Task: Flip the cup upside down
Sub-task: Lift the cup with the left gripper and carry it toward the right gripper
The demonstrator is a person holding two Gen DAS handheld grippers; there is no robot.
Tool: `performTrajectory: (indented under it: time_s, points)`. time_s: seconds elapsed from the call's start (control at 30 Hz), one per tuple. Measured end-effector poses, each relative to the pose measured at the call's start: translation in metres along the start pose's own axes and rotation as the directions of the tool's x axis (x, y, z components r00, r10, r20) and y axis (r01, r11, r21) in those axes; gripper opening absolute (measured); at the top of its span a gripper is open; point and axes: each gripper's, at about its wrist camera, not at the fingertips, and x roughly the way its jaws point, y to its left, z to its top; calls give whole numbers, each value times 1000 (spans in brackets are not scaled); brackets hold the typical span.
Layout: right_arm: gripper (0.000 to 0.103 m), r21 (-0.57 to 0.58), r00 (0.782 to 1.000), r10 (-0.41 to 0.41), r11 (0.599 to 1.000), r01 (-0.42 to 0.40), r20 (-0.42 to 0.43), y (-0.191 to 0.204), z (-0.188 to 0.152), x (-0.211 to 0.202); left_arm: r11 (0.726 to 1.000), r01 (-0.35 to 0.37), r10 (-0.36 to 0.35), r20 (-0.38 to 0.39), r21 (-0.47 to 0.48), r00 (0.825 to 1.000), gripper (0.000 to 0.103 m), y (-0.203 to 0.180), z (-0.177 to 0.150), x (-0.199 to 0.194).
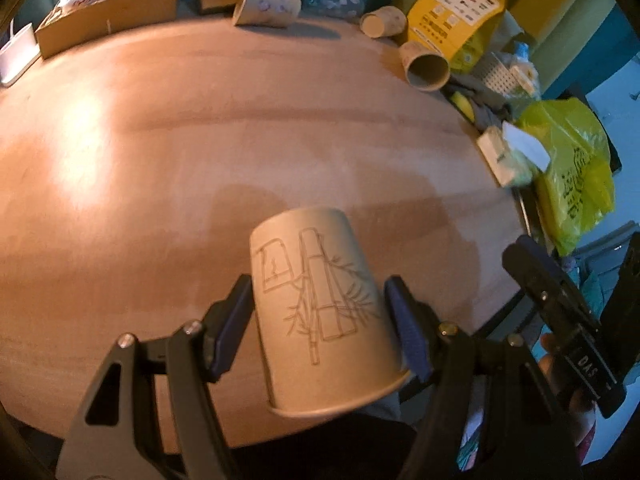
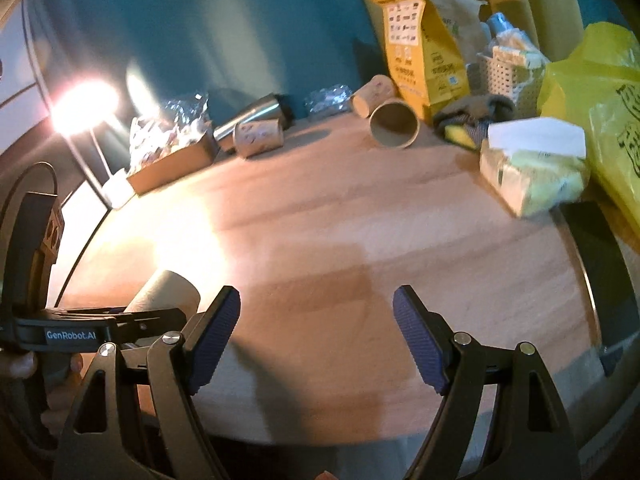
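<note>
A: Near the front edge of the round wooden table [image 1: 160, 140], held in the air — tan paper cup with a bamboo line drawing [image 1: 316, 304]; base pointing away, rim toward the camera, tilted; left gripper [image 1: 320, 320] clenched on its sides with the blue pads [image 1: 234, 320] against the wall.

B: Looks mid-flip, then; rim probably has to come round and down onto the table; worth rotating the wrist slowly, keeping the squeeze light, since thin paper likely dents.

A: Agreed; best to lower until the whole rim sits flat on the table before letting go; releasing early risks a topple or a roll off the front edge.

B: And the right gripper [image 2: 316, 336]?

A: Spread wide, holding nothing; hovering over the table just right of the cup; better kept clear.

B: Other paper cups [image 1: 428, 68] lying at the table's far side; well apart from the held one; no obstacle.
</note>
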Motion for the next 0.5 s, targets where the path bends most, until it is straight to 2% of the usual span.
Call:
performTrajectory:
  time_s: [0.17,0.4,0.47,0.5]
  points:
    - [82,5,999,7,1000,-7,-37,11,-15,2,1000,-10,9,-36,-23,999,68,13,-11,14]
    - [82,3,999,11,1000,-11,-49,18,-12,5,1000,-15,14,-22,-20,1000,68,16,-12,11]
    - [82,0,999,11,1000,-11,-50,19,-10,7,1000,-17,16,-23,-14,1000,72,17,-11,11]
    - [82,0,999,11,1000,-11,-52,20,-10,7,1000,-14,13,-21,-12,1000,80,16,-12,10]
